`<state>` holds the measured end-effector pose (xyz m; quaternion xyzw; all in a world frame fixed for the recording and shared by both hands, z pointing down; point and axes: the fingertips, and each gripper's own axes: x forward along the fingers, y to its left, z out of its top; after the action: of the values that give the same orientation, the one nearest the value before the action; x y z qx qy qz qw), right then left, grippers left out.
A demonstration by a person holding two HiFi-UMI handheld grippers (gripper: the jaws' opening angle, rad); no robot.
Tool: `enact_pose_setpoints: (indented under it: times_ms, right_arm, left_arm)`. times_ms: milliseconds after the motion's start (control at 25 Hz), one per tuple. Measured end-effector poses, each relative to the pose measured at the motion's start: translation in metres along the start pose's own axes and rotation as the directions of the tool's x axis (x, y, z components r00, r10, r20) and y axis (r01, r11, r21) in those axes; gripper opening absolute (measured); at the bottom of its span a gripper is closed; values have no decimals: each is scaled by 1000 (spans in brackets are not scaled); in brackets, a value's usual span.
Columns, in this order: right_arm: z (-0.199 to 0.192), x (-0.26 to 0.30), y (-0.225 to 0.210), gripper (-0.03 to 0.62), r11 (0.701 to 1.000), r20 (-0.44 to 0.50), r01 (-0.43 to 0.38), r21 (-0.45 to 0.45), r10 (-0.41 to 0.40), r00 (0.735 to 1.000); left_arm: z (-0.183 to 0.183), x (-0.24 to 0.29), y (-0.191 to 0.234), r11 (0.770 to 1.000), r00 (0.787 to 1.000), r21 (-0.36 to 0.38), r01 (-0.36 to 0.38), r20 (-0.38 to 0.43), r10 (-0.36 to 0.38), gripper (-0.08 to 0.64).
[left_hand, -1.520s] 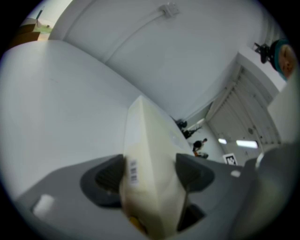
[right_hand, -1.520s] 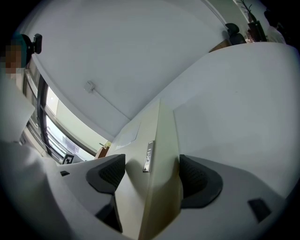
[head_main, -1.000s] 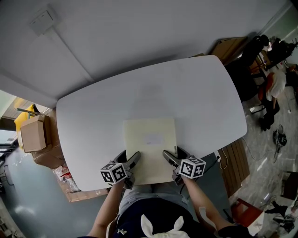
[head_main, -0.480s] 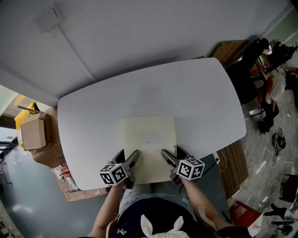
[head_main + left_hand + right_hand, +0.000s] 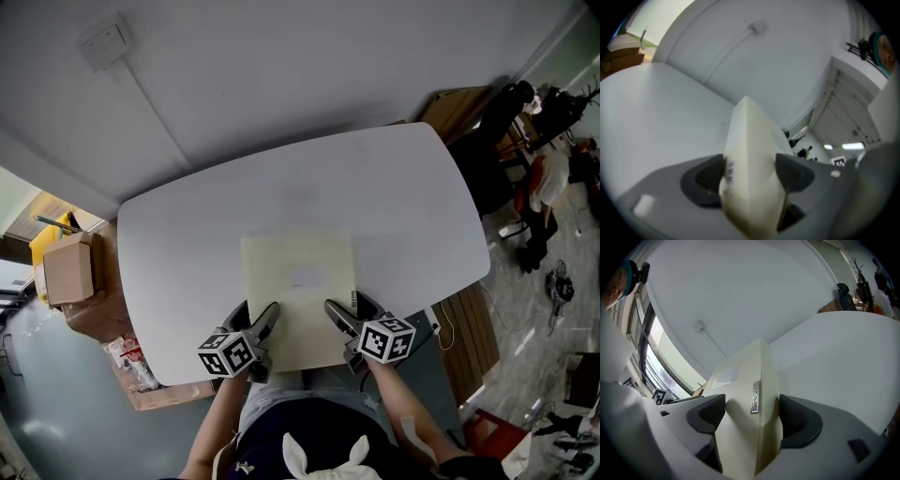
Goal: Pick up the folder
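Observation:
A cream folder [image 5: 298,281] with a pale label is over the near middle of the white table [image 5: 187,234]. My left gripper [image 5: 255,321] is shut on its near left corner, and my right gripper [image 5: 343,315] is shut on its near right corner. In the left gripper view the folder [image 5: 749,145] fills the gap between the dark pads [image 5: 707,176] of the left gripper [image 5: 750,172]. In the right gripper view the folder [image 5: 743,376], with a small metal tag on its edge, is clamped in the right gripper [image 5: 752,416]. Whether its far edge touches the table is unclear.
A cardboard box [image 5: 67,270] and packaging sit on the floor left of the table. A wooden cabinet [image 5: 455,105] and a black chair [image 5: 497,141] stand at the right, with a person [image 5: 553,173] beyond. The wall [image 5: 281,66] runs behind the table.
Both grippers stay shut on the folder's near corners. The folder's far edge has crept slightly up the picture; the head view has shifted a little.

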<state>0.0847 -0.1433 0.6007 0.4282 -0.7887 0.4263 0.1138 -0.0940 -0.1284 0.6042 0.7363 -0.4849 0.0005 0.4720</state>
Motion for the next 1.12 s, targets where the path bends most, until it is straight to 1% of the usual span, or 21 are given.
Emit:
enact_pose_setpoints:
  times_ms: [200,840,1120]
  right_arm:
    - [6,-8,8,319,1000,31,-8,-13,8,999]
    - [18,-42,44,319,995,103,-50,-91,59,993]
    - [15,-57,59,319,990,122,-61,-125,77,990]
  left_arm:
    - [9,-7,-10,999,1000,36,7,19,-8,333]
    - [19,-48,-42,995,993,95,20,110,-30,333]
    - [17,-70,-53,993,989,119,13,144,-30,333]
